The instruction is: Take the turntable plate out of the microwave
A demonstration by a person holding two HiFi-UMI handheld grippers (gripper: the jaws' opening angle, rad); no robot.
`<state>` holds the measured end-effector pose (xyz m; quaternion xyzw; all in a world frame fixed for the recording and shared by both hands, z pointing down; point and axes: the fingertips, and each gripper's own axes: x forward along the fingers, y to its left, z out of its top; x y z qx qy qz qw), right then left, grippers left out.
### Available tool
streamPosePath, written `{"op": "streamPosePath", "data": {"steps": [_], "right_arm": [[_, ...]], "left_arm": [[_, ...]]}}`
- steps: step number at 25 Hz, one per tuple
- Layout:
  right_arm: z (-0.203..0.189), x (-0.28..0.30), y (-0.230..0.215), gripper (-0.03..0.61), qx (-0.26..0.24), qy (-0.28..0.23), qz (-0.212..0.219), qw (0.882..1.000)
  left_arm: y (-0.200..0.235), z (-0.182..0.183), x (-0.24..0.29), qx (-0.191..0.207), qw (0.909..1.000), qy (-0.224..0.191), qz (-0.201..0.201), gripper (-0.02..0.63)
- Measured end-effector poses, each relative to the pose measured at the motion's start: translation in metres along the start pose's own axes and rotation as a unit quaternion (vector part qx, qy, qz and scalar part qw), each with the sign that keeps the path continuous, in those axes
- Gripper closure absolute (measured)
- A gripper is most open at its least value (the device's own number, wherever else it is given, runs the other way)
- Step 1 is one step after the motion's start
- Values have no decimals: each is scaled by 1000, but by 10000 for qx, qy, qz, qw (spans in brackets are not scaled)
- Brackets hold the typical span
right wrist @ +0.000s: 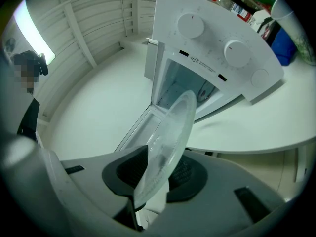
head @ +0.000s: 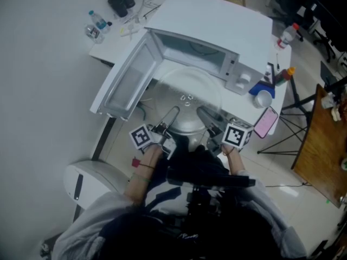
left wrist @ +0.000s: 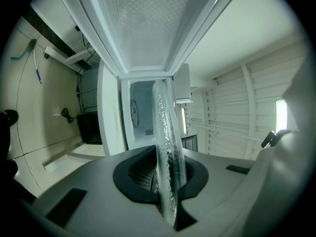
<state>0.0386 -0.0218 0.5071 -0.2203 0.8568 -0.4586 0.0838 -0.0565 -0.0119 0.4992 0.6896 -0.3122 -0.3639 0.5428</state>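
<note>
Turntable plate (head: 187,99) of clear glass hangs between both grippers, just in front of the microwave (head: 217,31) mouth. The left gripper (head: 171,117) is clamped on the plate's near rim (seen edge-on between its pads in the left gripper view). The right gripper (head: 206,117) pinches the same rim close beside it. The open door (head: 127,83) stands left of the left gripper, and the cavity lies beyond both.

The left gripper (head: 173,113) and right gripper (head: 203,113) are held side by side near the body, pointing far and about level. Each has its jaws clamped on the plate (head: 188,94), at its near rim.
</note>
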Motion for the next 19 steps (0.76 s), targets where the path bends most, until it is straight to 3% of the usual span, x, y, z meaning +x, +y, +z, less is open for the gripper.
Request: {"op": "streamPosePath", "data": {"steps": [19], "right_arm": [[-3, -2, -1, 487, -1, 15, 37, 10000]], "left_arm": [[0, -2, -1, -72, 10000, 22, 26, 597]]}}
